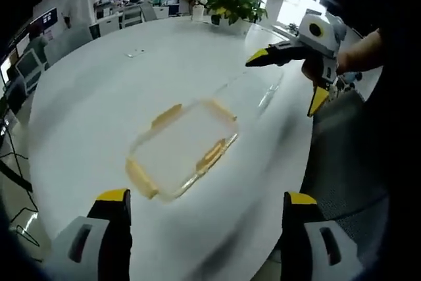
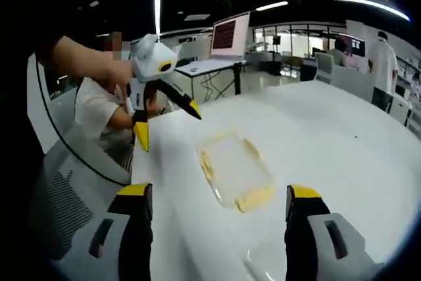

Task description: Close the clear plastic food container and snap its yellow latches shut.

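Container point(image 1: 182, 151) of clear plastic with yellow latches point(image 1: 212, 154) lies flat on the white bench point(image 1: 99, 90), both grippers held above it with fingers spread wide and empty.

Its body is see-through and rectangular with rounded corners, motion-blurred in both views; pale yellow latches sit along its edges, one on each short end and on the long sides. In the left gripper view its long axis runs from lower left to upper right, toward the right gripper point(image 1: 289, 80), which hangs over the bench edge near a grey chair point(image 1: 342, 149). In the right gripper view the container point(image 2: 235, 170) lies between the yellow-tipped fingers point(image 2: 135, 192), with the left gripper point(image 2: 164, 120) beyond it on the left.
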A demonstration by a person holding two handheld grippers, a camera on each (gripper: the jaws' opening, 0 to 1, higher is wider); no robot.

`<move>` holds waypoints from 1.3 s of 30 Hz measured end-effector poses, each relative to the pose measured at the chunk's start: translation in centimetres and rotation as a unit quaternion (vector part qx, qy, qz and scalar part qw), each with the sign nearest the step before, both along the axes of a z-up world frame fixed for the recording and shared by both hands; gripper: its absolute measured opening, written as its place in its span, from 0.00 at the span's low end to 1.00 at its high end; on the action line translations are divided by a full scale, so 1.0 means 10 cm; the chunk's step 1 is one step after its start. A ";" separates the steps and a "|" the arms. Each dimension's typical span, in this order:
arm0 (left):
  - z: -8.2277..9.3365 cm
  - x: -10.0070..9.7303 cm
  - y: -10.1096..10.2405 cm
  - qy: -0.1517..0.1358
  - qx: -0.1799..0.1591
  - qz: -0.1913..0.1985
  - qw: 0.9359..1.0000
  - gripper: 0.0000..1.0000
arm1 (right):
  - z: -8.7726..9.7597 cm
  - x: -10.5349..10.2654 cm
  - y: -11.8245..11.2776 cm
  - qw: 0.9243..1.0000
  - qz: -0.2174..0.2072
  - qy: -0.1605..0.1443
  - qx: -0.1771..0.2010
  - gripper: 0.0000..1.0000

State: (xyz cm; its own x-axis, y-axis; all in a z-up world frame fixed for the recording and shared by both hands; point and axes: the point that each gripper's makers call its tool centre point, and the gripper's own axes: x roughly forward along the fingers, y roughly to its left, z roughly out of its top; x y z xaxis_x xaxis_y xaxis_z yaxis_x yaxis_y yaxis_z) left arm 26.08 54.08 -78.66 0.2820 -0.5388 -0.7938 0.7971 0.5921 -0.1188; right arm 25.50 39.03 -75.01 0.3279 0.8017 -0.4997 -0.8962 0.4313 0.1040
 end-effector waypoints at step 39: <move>-0.29 0.36 0.19 0.040 0.083 -0.109 0.990 0.82 | -0.37 0.46 0.07 0.993 0.046 0.006 -0.105 0.74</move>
